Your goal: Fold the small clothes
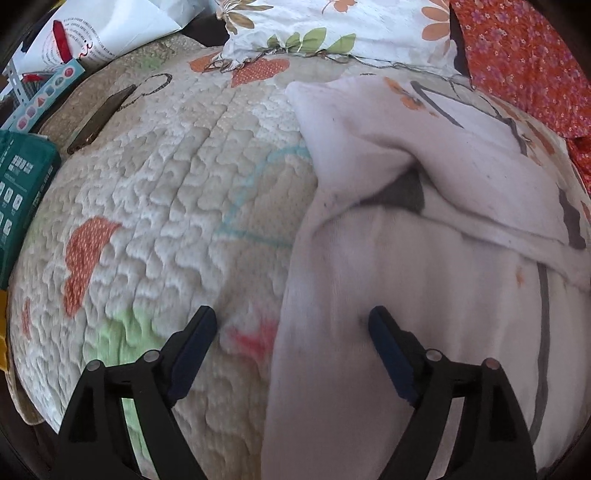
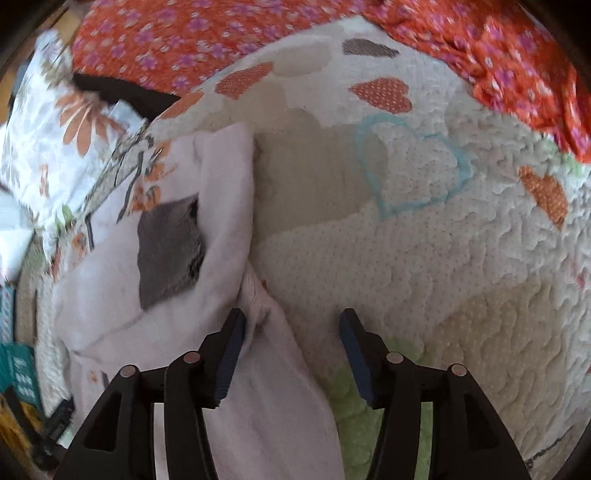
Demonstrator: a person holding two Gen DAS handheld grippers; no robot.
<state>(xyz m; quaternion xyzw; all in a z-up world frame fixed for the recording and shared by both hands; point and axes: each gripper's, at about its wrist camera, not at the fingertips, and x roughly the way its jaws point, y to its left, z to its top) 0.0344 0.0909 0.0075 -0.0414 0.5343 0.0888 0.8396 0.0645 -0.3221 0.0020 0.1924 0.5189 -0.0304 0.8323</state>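
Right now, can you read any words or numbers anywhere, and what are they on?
None can be read for sure.
White bag: curved rows of tiny print, too blurred.
Green package: small white print and icons, too small.
Blue strip: only coloured shapes.
White garment: no words.

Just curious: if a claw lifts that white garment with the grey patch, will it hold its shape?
Probably not. The white garment already lies creased and folded over itself, so it would likely droop. It looks thin, so likely light. On the textured quilt it would probably bunch rather than slide.

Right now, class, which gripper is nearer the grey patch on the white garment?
Right. The right gripper sits just below the grey patch; the left gripper straddles the garment's edge, farther back.
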